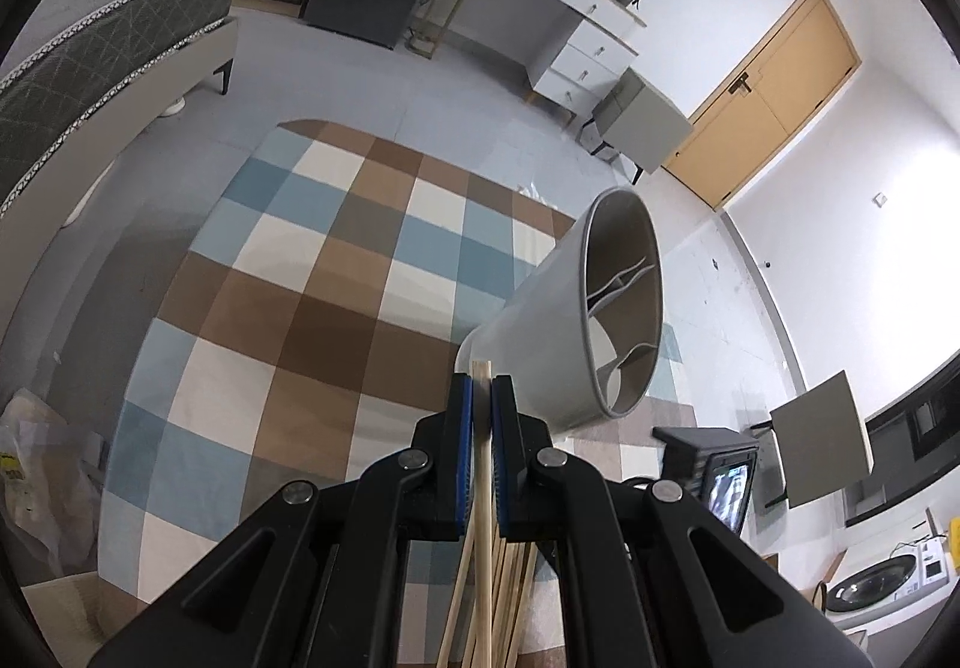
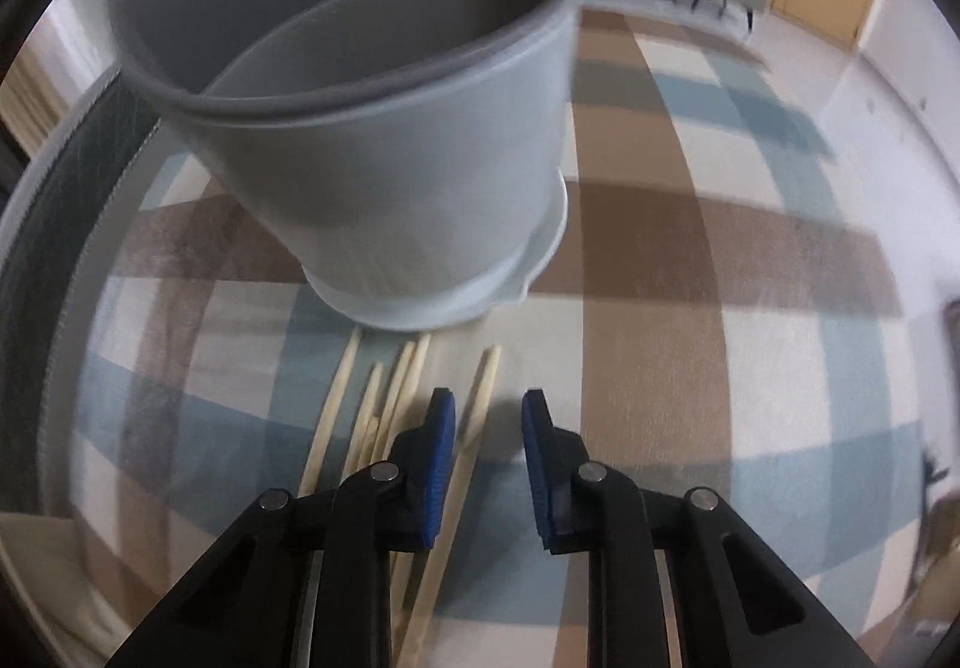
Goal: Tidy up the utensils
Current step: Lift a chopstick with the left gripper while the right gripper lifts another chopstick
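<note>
Our left tool [image 1: 482, 383] pinches one chopstick [image 1: 482, 464] near its top end. Our right tool [image 2: 487, 416] stands apart over a loose chopstick [image 2: 474, 428], gripping nothing. More chopsticks [image 2: 372, 416] lie by the grey holder [image 2: 384, 140]. They look thin, light, stiff and a bit slippery, so we should grab the middle. The checked rug [image 2: 690, 248] is soft; a bed [image 1: 90, 62] and a door [image 1: 774, 92] are farther off.

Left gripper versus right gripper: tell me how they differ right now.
The left gripper is shut on a wooden chopstick; the right gripper holds nothing, one loose chopstick lying on the rug between its fingers. The left gripper's jaws are nearly together; the right's stand visibly apart. Both have black arms, blue pads, and face the grey holder.
</note>
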### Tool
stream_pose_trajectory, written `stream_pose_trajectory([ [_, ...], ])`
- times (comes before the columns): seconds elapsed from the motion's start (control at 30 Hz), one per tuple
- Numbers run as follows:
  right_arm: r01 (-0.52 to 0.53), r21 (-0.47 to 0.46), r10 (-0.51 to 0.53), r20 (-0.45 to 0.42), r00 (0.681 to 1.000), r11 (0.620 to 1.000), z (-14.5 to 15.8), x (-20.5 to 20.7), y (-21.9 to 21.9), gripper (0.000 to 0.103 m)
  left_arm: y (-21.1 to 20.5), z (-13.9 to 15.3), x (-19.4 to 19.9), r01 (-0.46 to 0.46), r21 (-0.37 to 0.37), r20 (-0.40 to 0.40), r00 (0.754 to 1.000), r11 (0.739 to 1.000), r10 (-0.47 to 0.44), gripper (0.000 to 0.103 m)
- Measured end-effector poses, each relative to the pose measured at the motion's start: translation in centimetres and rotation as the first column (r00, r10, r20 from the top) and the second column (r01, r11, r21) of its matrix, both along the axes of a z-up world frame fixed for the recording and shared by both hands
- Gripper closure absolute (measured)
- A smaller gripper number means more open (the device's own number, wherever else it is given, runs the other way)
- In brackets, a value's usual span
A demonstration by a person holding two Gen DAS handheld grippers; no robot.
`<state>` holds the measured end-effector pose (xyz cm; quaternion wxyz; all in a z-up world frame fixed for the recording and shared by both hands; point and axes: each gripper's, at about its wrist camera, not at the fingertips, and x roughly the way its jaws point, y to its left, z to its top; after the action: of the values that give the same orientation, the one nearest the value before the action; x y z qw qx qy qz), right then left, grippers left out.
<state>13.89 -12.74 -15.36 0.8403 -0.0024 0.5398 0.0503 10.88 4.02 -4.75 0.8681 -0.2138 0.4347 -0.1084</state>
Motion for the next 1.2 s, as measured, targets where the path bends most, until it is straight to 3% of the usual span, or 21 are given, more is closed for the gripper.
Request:
stream_pose_trajectory([
  [0.1,0.015,0.023,-0.016,0.016,1.0,1.0,0.1,-0.4,-0.4,0.098,0.0,0.1,0.0,-0.002,0.011,0.019,1.0,1.0,0.002,0.101],
  [0.3,0.036,0.136,-0.054,0.136,0.989,0.99,2.8,-2.9,-2.5,0.099,-0.2,0.6,-0.3,-0.01,0.034,0.056,0.998,0.999,0.008,0.101],
  [0.43,0.024,0.226,-0.085,0.265,0.961,0.974,6.4,-5.8,-4.3,0.099,-1.0,1.7,-1.4,-0.004,0.054,0.137,0.991,0.999,-0.004,0.101],
  [0.63,-0.016,0.257,-0.095,0.412,0.906,0.966,10.7,-9.0,-5.1,0.099,-2.3,4.0,-3.8,0.002,0.068,0.255,0.967,0.998,-0.02,0.101],
  [0.97,-0.055,0.305,-0.111,0.501,0.859,0.951,13.4,-11.4,-6.3,0.099,-3.6,7.3,-5.7,-0.04,0.093,0.346,0.938,0.995,0.006,0.101],
  [1.2,-0.089,0.346,-0.139,0.582,0.801,0.934,18.0,-11.1,-7.4,0.099,-3.8,10.3,-4.3,-0.085,0.11,0.425,0.905,0.99,0.03,0.101],
])
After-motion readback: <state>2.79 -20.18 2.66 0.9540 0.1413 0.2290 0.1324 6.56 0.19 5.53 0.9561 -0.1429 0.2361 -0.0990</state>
